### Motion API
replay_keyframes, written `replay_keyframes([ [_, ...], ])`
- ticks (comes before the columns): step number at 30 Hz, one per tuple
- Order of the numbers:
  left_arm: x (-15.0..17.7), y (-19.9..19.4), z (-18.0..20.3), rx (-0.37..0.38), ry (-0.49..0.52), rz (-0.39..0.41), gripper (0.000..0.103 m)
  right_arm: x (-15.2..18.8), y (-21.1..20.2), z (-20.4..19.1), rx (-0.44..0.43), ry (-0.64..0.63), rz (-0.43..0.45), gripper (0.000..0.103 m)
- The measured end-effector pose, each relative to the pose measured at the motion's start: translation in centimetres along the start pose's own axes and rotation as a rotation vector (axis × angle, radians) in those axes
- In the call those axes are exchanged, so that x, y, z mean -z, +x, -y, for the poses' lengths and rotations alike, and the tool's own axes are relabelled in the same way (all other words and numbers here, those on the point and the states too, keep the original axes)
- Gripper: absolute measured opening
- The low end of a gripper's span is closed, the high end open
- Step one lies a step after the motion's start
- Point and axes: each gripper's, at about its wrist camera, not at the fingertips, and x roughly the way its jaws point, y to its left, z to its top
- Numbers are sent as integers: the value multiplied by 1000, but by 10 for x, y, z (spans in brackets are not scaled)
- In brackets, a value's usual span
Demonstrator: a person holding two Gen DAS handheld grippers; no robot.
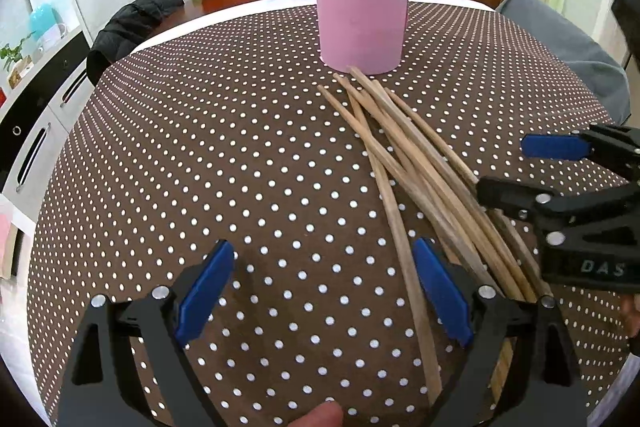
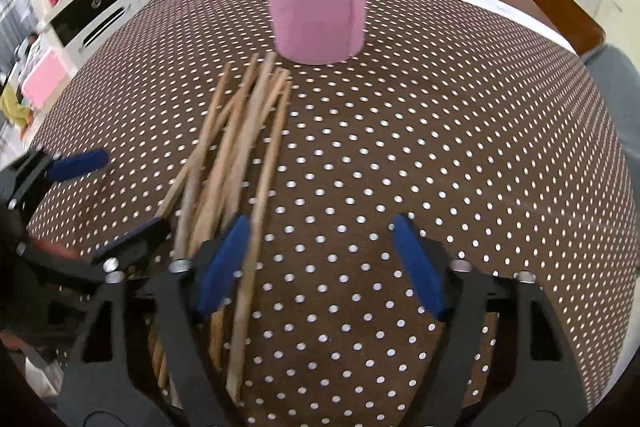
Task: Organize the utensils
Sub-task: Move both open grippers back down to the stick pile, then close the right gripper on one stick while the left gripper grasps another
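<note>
Here, in the left wrist view, the left tongs [image 1: 322, 291] stand wide open and hold nothing, low over the dotted brown cloth of the bench [image 1: 240, 147]. A loose pile of wooden chopsticks [image 1: 404, 163] lies criss-crossed just to their right, far tips almost touching the pink holder [image 1: 362, 11], which already has a few sticks standing in it. The right tongs [image 1: 516, 167] reach in from the right edge over the near end of the pile. Behind are a dark jacket on a chair, a red can and red bags

In the right wrist view, which is blurred, the right tongs [image 2: 320, 259] stand roughly half open with only bare cloth between them; one chopstick runs just beside the left pad, and I cannot tell if it touches. The chopsticks [image 2: 240, 143] look light, stiff and smooth, likely to roll or swivel, so a hold near the thicker near end seems safest. White cabinets line the far left
</note>
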Motion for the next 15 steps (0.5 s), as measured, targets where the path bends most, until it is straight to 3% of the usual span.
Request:
replay_keyframes([
  [8, -14, 9, -2, 10, 18, 0, 90, -13, 15, -9, 28, -17, -20, 54],
  [11, -20, 13, -4, 41, 11, -16, 86, -22, 16, -10, 48, -10, -36, 27],
  [15, -21, 15, -6, 67, 10, -20, 81, -23, 18, -12, 52, -23, -31, 27],
])
